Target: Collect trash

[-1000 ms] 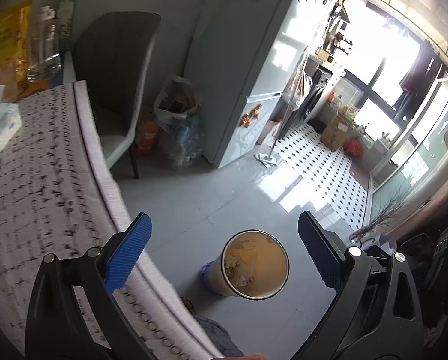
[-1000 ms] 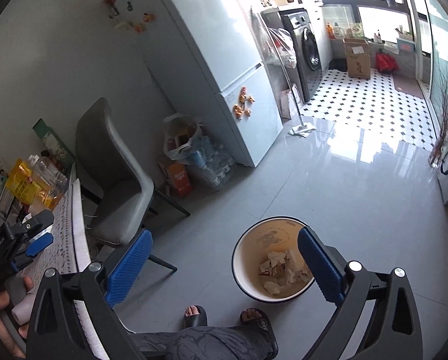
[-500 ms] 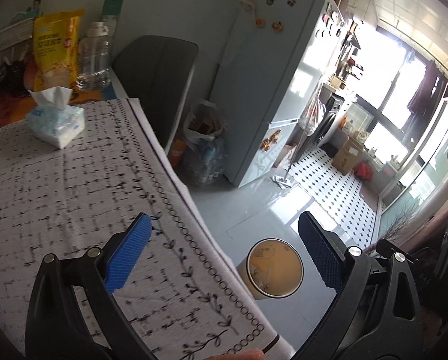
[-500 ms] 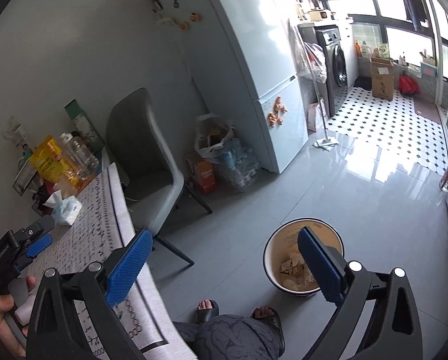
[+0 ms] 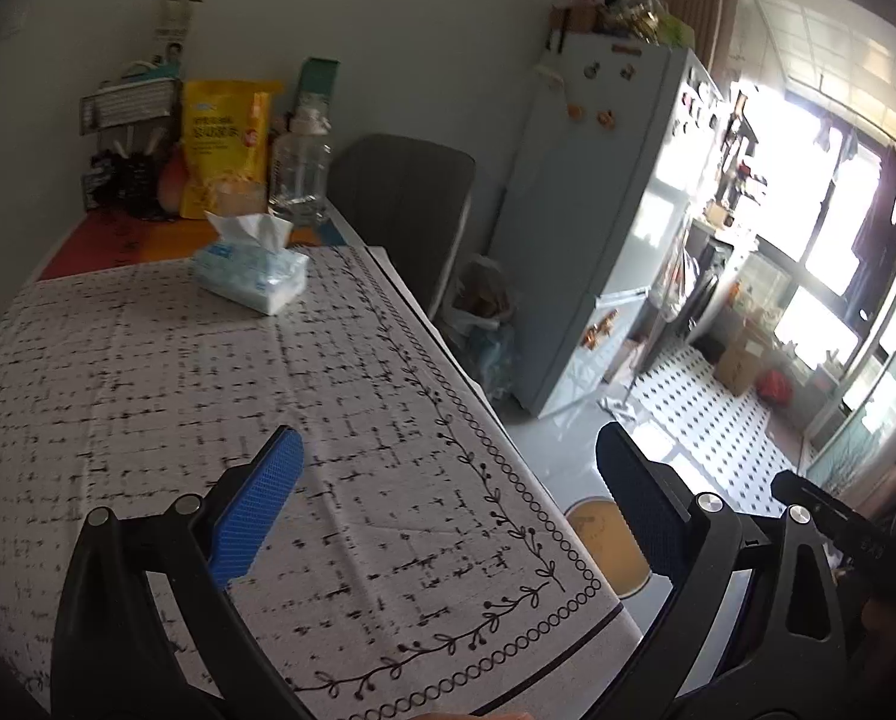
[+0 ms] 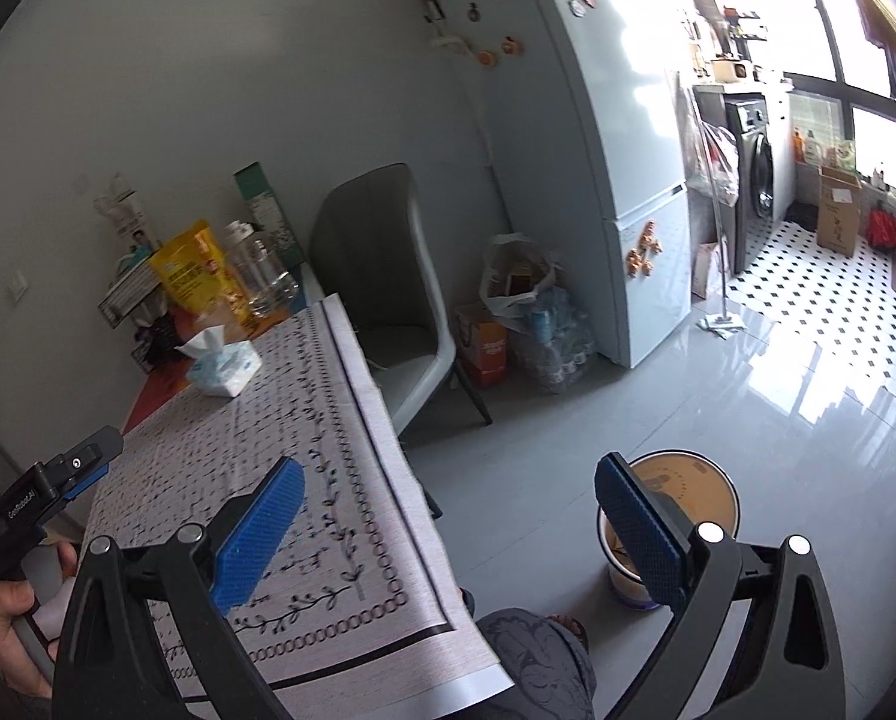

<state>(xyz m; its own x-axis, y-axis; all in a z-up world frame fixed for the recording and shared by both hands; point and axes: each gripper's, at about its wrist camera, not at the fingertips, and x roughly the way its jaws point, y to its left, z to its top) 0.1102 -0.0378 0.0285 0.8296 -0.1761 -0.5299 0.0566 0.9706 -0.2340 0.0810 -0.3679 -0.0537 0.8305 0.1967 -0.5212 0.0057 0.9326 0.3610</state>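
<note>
Left wrist view: left gripper [image 5: 448, 480] hovers above the surface [image 5: 148, 390] covered by a grey-white patterned cloth; jaws wide apart, nothing between them. Round cream-rimmed trash bin [image 5: 604, 546] stands on the floor just past the cloth's near corner. No loose trash visible on the cloth. Soft pack of white tissues [image 5: 250, 273] lies far from the bin, toward the wall.

Right wrist view: right gripper [image 6: 448, 516] hangs over the cloth's edge, jaws spread, empty. Bin [image 6: 688, 480] beneath the right jaw; crumpled paper scraps [image 6: 619, 552] partly hidden inside. Judgement: such scraps are light, soft, crushable; pinch across the bulk, gently.
</note>
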